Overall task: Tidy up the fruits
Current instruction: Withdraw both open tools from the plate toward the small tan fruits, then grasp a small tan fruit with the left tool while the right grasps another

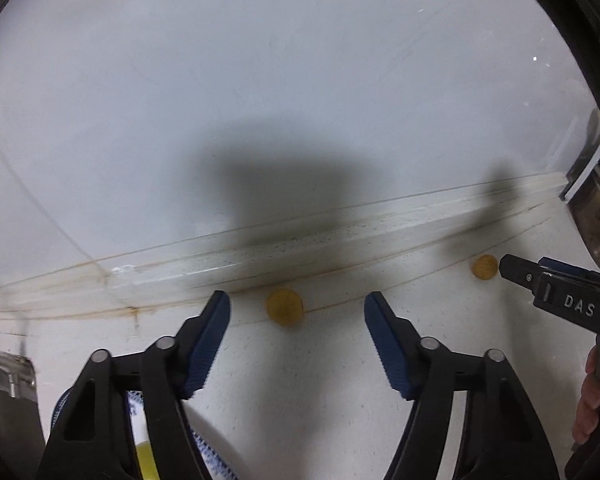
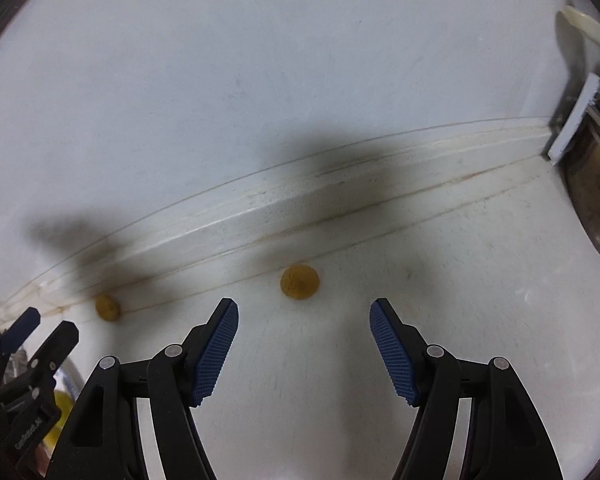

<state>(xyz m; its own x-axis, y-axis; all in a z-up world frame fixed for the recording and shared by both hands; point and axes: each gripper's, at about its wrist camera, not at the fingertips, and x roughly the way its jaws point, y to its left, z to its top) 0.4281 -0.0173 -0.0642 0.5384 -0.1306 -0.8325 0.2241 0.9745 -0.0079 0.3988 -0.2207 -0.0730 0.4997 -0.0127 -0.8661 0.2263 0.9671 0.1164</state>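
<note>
Two small round orange-yellow fruits lie on a white counter against the ledge at the wall's foot. In the left wrist view, one fruit (image 1: 284,306) lies just ahead of my open, empty left gripper (image 1: 297,309), between its fingertips' line. The second fruit (image 1: 483,267) lies to the right, just in front of the right gripper's tip (image 1: 516,270). In the right wrist view, that second fruit (image 2: 299,281) lies a little ahead of my open, empty right gripper (image 2: 304,316). The first fruit (image 2: 107,307) lies at left, near the left gripper (image 2: 46,330).
A white wall (image 1: 300,100) rises behind a stained ledge (image 1: 340,236). A metal fixture (image 2: 592,184) stands at the right edge. A plate with a blue pattern and something yellow (image 1: 144,452) shows under the left gripper. A glass or metal container (image 1: 4,380) is at far left.
</note>
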